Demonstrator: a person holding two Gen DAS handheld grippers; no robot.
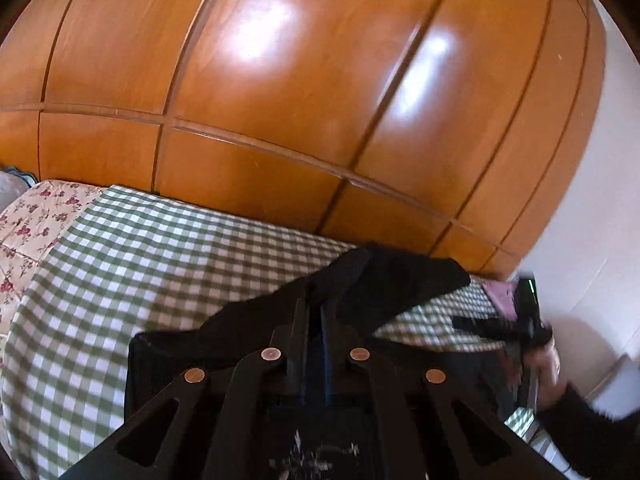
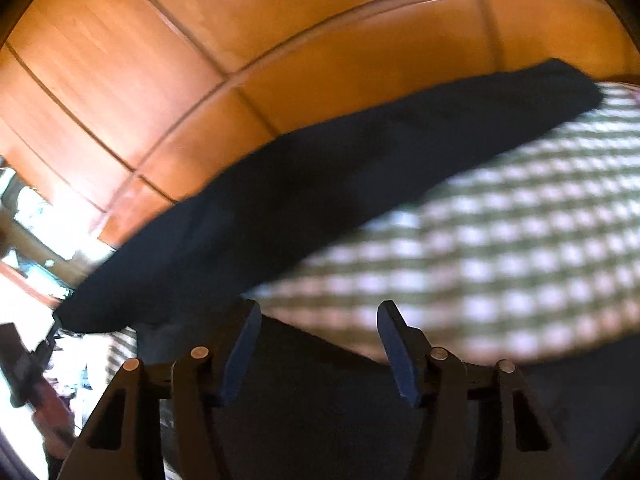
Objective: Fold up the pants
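Note:
The black pants (image 1: 384,292) lie on a bed with a green-and-white checked cover (image 1: 120,272). My left gripper (image 1: 316,308) is shut on a fold of the pants, and the cloth rises around its fingers. In the right wrist view a long band of the pants (image 2: 320,200) stretches across the checked cover (image 2: 500,260), and more black cloth lies under the gripper. My right gripper (image 2: 316,312) is open and empty just above that cloth. The right gripper also shows at the right edge of the left wrist view (image 1: 528,320), blurred.
A glossy orange-brown wooden wardrobe (image 1: 300,92) stands close behind the bed. A floral quilt (image 1: 28,232) lies at the bed's left end. A white wall (image 1: 600,200) is at the right. The right wrist view is blurred by motion.

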